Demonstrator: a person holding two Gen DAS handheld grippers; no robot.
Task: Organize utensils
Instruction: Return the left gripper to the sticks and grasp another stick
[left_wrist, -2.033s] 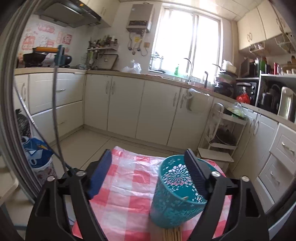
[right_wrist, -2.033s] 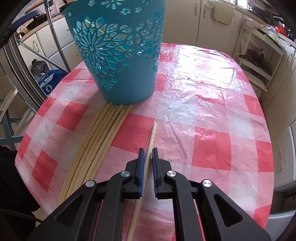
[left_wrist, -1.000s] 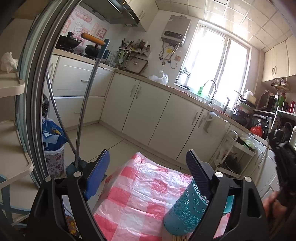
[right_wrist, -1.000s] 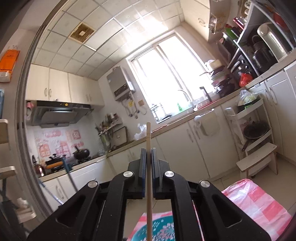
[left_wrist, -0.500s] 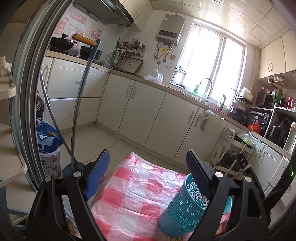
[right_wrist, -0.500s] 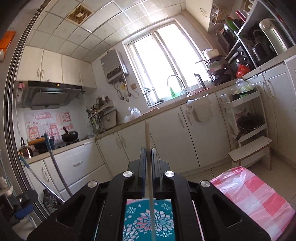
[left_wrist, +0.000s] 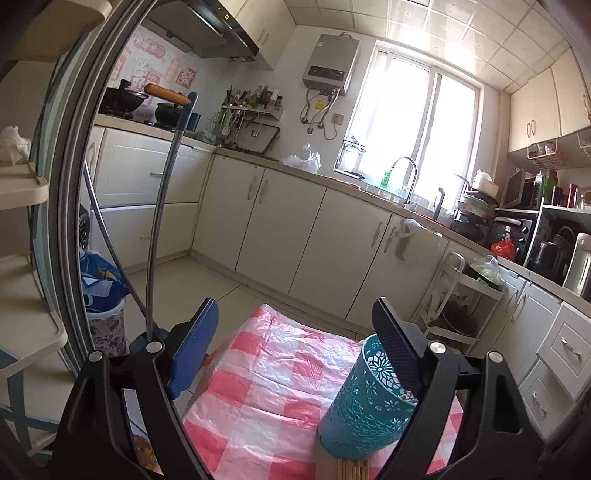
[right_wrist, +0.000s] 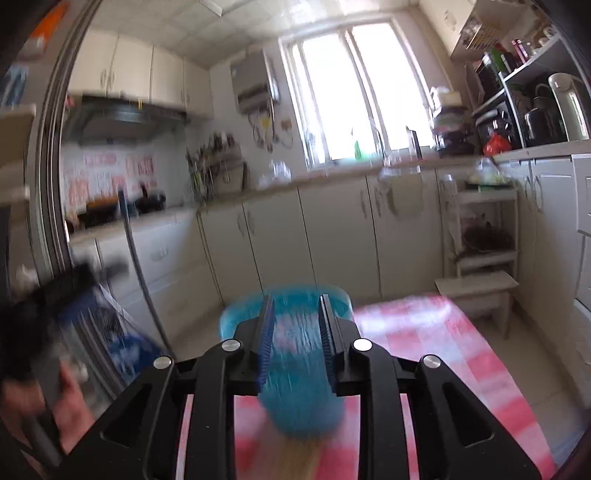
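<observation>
Looking out from the left wrist, the left hand-held gripper (left_wrist: 291, 347) is standing with its jaws spread wide and nothing between the pads. Below it the desk (left_wrist: 266, 391), covered in a red-and-white checked plastic cloth, is carrying a teal cut-out holder (left_wrist: 364, 406). The holder is standing at the near right of the cloth, partly hidden behind the gripper's right finger. Just in front of its base, at the bottom edge of the picture, the ends of a bundle of chopsticks (left_wrist: 351, 472) are lying on the cloth. Whether they are touching the holder cannot be told. A dark tip is showing just inside the holder's rim; what it is cannot be told.

From the right wrist, the picture is blurring heavily. The right hand-held gripper (right_wrist: 295, 332) has just been opening; its jaws are standing slightly apart with no chopstick between them. The holder (right_wrist: 303, 402) is showing through the gap, directly ahead and below. A pale smear of chopsticks (right_wrist: 295, 463) is lying at its near side. At the lower left a hand (right_wrist: 72, 410) is gripping the other gripper's dark handle.
</observation>
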